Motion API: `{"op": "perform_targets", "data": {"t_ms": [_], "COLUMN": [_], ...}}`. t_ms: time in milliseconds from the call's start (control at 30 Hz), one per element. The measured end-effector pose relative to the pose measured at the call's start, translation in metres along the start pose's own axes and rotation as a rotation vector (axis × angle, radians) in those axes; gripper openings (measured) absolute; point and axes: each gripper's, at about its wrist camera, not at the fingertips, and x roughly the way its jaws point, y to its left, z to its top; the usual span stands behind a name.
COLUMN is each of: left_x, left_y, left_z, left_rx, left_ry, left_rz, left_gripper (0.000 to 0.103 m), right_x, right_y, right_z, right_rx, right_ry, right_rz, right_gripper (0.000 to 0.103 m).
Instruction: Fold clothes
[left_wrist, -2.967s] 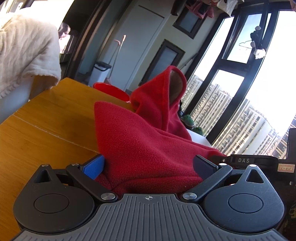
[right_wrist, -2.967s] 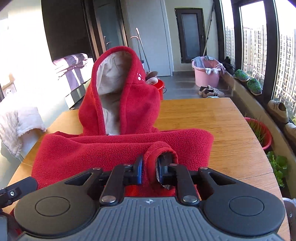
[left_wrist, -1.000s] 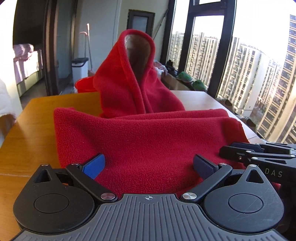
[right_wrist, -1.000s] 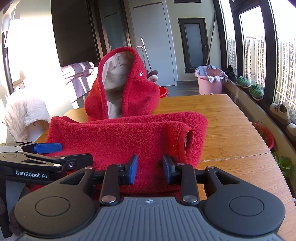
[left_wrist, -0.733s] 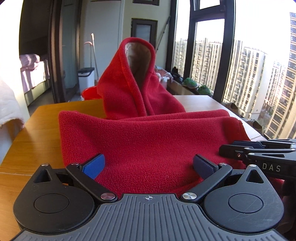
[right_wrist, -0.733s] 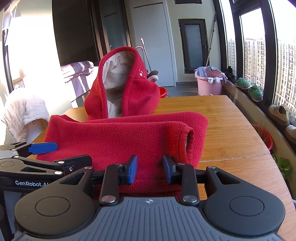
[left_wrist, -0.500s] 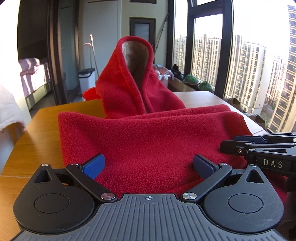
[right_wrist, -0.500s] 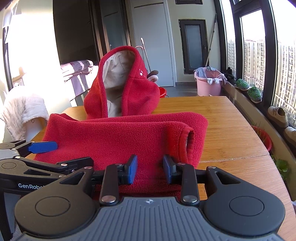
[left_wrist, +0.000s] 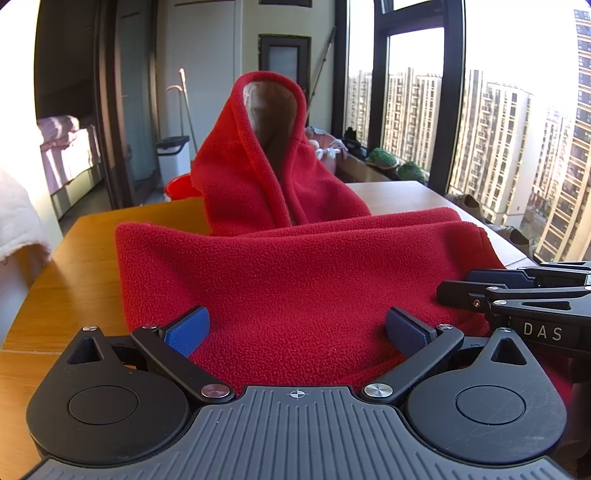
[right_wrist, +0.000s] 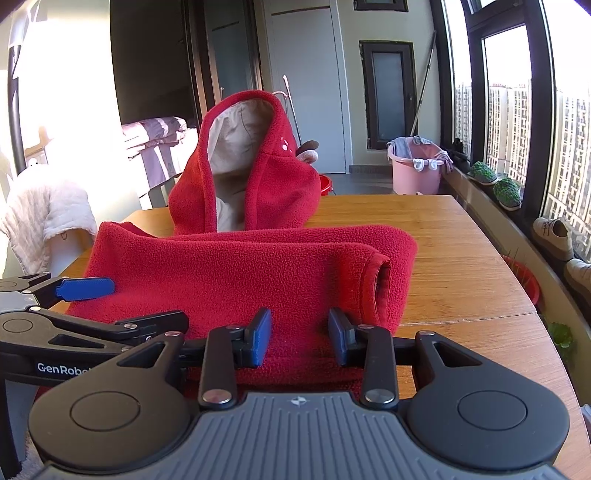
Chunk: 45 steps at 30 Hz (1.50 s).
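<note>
Since three seconds ago the right gripper (right_wrist: 298, 338) has let go of the cuff (right_wrist: 382, 282) it pinched, and both tools have drawn back to the near edge of the red fleece hoodie (left_wrist: 295, 280).

That hoodie fills the middle of both views, lying on the wooden table (right_wrist: 461, 258) with its body doubled into a thick band and a sleeve laid across the top. Its hood (left_wrist: 269, 147) stands upright in the upper centre of each frame, not yet flattened. I would judge one fold finished and the hood next: it needs pressing down or tucking over the band, so a tool must reach past the folded body toward the far side.

At the lower centre of the left wrist view, the left gripper (left_wrist: 295, 330) has its fingers spread wide over the near hem, holding nothing. In its own view the right gripper sits at lower centre, moderately apart and empty, the cuff opening just beyond its right finger.
</note>
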Motion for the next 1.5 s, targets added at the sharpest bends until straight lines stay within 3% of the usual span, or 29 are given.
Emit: {"op": "perform_targets", "data": {"t_ms": [1500], "left_x": [0.0062], "left_y": [-0.0010], "left_z": [0.0032], "left_rx": [-0.008], "left_ry": [0.002], "left_rz": [-0.007], "left_gripper": [0.103], "right_x": [0.0005], "right_y": [0.0011], "right_z": [0.0003], "right_rx": [-0.004], "right_ry": [-0.005], "right_rz": [0.001], "right_gripper": [0.041]}}
